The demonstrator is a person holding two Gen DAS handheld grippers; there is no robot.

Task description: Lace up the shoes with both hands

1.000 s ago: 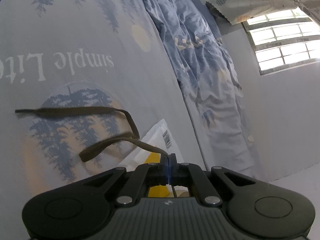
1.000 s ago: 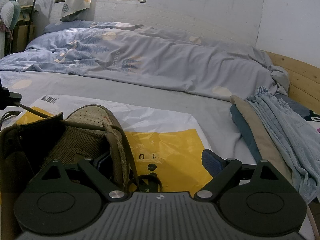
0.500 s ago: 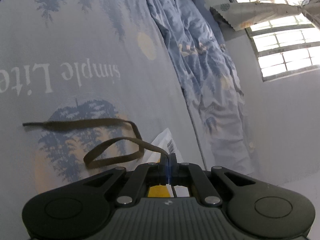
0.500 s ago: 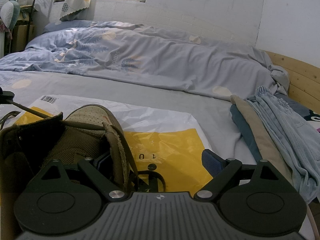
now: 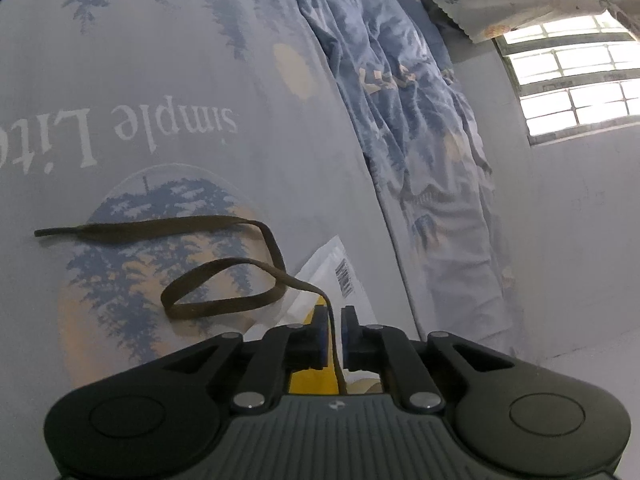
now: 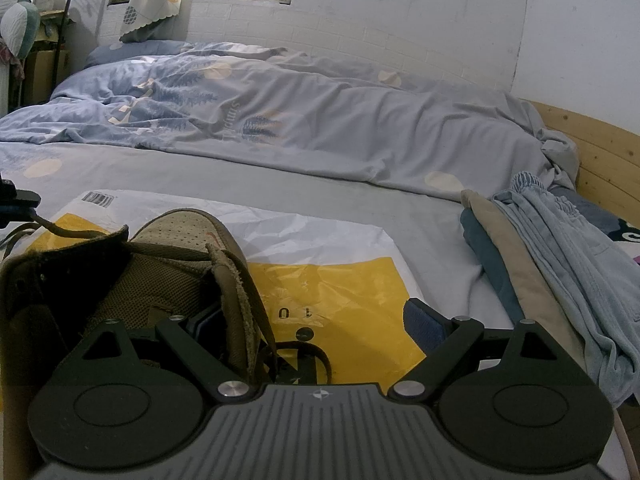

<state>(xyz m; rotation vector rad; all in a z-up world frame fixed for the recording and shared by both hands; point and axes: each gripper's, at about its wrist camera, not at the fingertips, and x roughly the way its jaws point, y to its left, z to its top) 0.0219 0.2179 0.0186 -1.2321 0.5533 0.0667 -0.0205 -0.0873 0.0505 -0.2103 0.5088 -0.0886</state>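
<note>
Left hand-held gripper (image 5: pixel 331 330) just parting, brown shoelace (image 5: pixel 224 268) slack between pads, released onto bed. Right hand-held gripper (image 6: pixel 316 320) spread wide around shoe's (image 6: pixel 160 268) eyelet flap, not clamped.

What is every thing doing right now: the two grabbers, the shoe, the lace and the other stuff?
left gripper: jaws just opening, slightly apart, lace loose between them
right gripper: wide open, shoe's side flap between its fingers, unsqueezed
shoe: upright on the bag, top gaping open
shoelace: slack, looped on the sheet
bag: flat, crinkled
clothes: folded, stacked
quilt: rumpled
</note>
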